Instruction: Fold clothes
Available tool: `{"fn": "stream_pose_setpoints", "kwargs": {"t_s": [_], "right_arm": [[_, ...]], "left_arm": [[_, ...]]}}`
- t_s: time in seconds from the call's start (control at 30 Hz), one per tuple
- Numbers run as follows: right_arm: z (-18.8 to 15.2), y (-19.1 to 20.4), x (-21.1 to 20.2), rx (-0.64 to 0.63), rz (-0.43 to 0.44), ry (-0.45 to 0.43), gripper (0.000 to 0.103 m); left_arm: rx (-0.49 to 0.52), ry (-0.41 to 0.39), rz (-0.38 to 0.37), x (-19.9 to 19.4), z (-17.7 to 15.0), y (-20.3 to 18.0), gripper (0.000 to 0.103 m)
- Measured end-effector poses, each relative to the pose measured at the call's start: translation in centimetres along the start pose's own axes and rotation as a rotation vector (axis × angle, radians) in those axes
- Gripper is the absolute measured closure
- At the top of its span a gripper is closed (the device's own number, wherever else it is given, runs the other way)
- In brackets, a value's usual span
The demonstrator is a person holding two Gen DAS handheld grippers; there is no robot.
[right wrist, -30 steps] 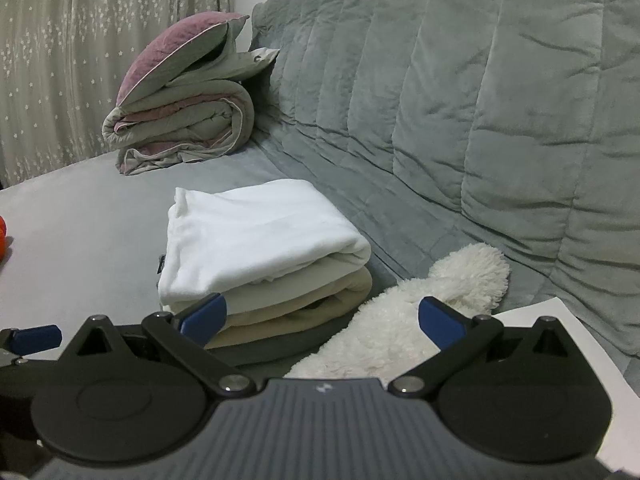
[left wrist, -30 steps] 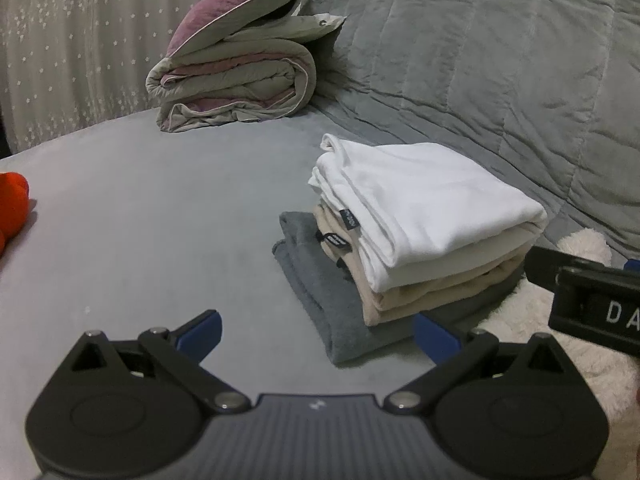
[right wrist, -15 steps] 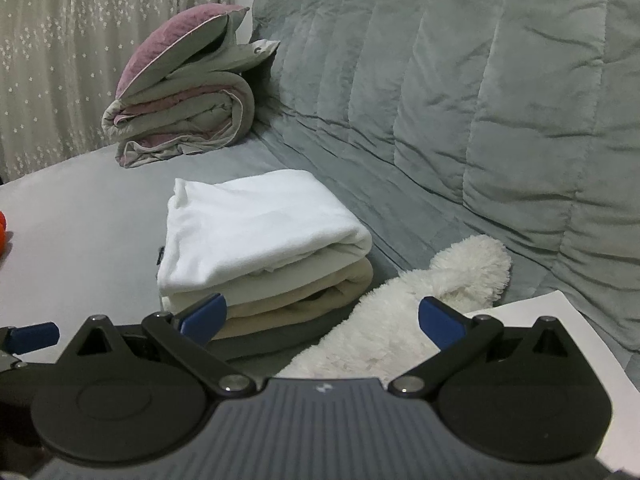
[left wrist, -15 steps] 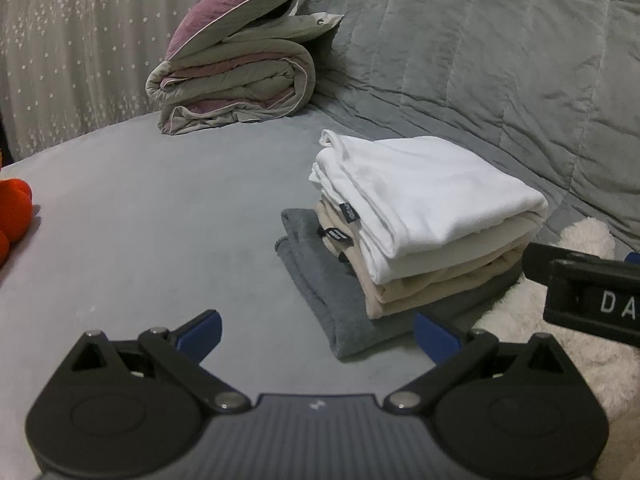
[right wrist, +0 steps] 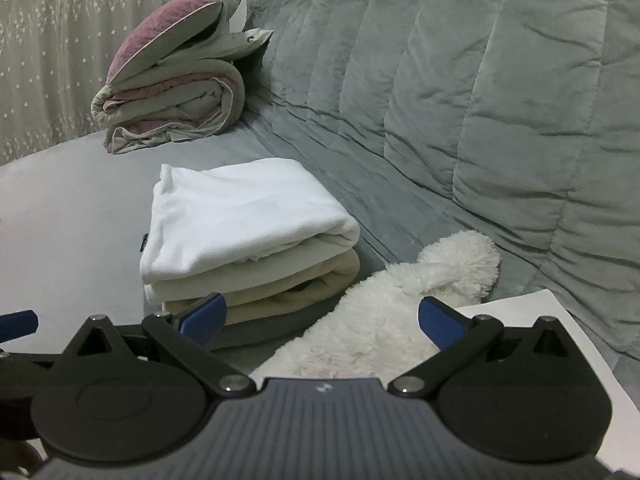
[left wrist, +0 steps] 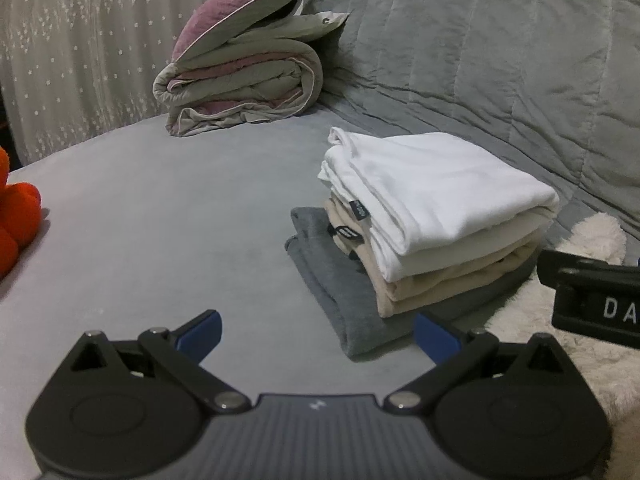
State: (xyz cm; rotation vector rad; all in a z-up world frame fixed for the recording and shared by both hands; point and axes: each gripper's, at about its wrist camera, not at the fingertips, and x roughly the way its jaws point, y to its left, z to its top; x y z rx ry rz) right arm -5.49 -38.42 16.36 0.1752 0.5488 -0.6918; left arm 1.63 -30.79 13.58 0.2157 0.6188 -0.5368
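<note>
Letters "DA" (rest cut off) (left wrist: 618,309), folded clothes (left wrist: 432,216)

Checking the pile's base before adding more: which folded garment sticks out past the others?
The dark grey garment at the very bottom. Its edge juts out past the beige and white pieces stacked flush above it.

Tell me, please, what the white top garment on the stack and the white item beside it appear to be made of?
The white folded garment looks like soft matte cotton knit, draping in smooth rounded folds. The fluffy white item looks like long-pile plush or faux fur, given its shaggy surface.
</note>
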Motion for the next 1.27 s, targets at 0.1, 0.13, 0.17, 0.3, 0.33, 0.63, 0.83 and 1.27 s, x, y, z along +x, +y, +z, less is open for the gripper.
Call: {"fn": "stream_pose_setpoints", "kwargs": {"t_s": [0.1, 0.13, 0.17, 0.3, 0.33, 0.63, 0.83, 1.27], "right_arm": [[0.0, 0.1, 0.0, -0.001, 0.007, 0.001, 0.0], [0.0, 0.1, 0.0, -0.004, 0.005, 0.002, 0.0], [0.0, 0.2, 0.0, -0.007, 0.004, 0.003, 0.0], [0.0, 0.4, 0.1, -0.018, -0.002, 0.005, 0.0], [0.0, 0.4, 0.2, -0.019, -0.002, 0.005, 0.0], [0.0, 0.5, 0.2, -0.029, -0.003, 0.007, 0.0], [-0.1, 0.4, 0.3, -0.028, -0.005, 0.006, 0.0], [-0.1, 0.0, 0.4, -0.024, -0.01, 0.004, 0.0]], "left_arm": [[0.0, -0.003, 0.007, 0.0, 0.0, 0.1, 0.001], [-0.001, -0.003, 0.007, 0.0, 0.0, 0.1, 0.001], [-0.002, -0.003, 0.007, 0.0, 0.0, 0.2, 0.001], [-0.014, -0.003, 0.001, 0.1, 0.0, 0.5, 0.001], [-0.019, -0.002, -0.002, 0.1, 0.0, 0.6, 0.001], [-0.014, 0.005, -0.007, 0.4, -0.1, 0.2, 0.001], [-0.002, 0.008, -0.003, 0.5, -0.1, -0.2, 0.001], [0.01, -0.002, -0.004, 0.4, -0.2, -0.7, 0.001]]}}
